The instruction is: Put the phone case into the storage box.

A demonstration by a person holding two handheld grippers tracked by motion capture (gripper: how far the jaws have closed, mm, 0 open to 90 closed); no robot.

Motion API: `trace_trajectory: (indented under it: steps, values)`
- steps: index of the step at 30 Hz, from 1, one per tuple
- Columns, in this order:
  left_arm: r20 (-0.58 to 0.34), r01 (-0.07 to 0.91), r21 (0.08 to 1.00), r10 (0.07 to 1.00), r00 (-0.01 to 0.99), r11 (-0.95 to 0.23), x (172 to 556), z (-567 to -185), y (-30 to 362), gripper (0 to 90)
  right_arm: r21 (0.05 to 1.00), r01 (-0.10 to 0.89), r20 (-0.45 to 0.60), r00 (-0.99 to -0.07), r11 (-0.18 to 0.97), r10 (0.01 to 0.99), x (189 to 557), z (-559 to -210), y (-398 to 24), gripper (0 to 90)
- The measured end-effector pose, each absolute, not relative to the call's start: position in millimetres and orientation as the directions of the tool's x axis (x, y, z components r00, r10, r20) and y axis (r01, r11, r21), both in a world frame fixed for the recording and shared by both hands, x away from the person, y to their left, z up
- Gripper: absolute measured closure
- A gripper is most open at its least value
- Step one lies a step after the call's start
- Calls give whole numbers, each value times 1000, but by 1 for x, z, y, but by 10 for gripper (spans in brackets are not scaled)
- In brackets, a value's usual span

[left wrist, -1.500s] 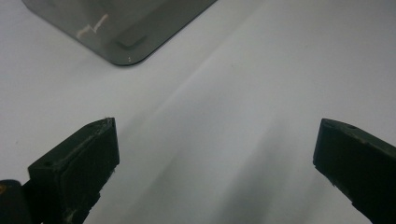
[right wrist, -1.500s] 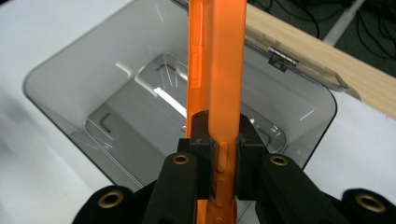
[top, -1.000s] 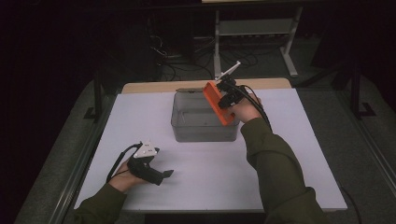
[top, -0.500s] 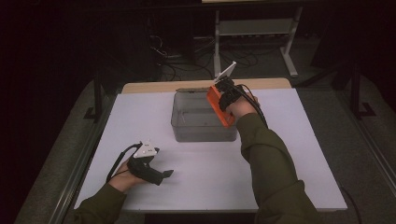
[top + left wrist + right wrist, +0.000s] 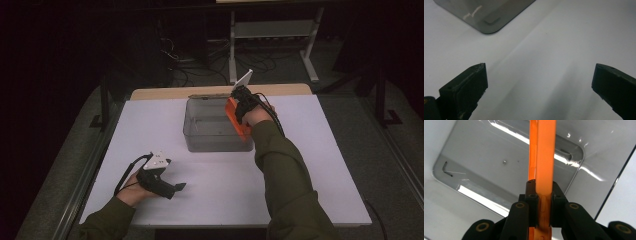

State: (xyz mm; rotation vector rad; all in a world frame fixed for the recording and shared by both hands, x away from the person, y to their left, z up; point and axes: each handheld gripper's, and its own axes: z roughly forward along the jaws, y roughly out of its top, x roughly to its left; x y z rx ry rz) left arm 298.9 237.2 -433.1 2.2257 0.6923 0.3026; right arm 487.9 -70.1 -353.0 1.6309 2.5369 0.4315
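Your right gripper (image 5: 541,195), clenched on the orange lid (image 5: 545,157), has moved out over the clear bin (image 5: 210,127). It looks ready to go on. Your left gripper (image 5: 539,92) rests released on the table (image 5: 320,165).

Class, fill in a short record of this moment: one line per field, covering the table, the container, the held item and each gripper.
Table: white top
Container: clear grey bin, open on top, at the far middle of the table
Held item: flat orange piece, edge-on between the jaws, over the bin
Right gripper: shut on the orange piece, above the bin's right side
Left gripper: jaws wide apart with nothing between them, low over the near left of the table
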Motion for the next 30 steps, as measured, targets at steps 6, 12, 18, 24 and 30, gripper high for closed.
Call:
trace_trajectory:
  steps: [6,12,18,24,30]
  values:
    - [0,383,737,567,824,-556,299,-433,237,0,266,892,80,-398,365,914,490,-358,-69,791]
    - [0,383,736,565,825,-558,298,-433,237,0,245,908,80,-369,341,926,491,-361,-68,791]
    - [3,383,735,567,824,-560,298,-433,238,0,230,922,80,-336,310,939,493,-365,-70,790]
    - [1,385,733,566,824,-561,298,-433,238,0,214,930,90,-324,299,942,494,-366,-70,788]
    - [-1,386,733,567,824,-559,298,-433,238,0,200,942,78,-289,269,954,496,-367,-70,787]
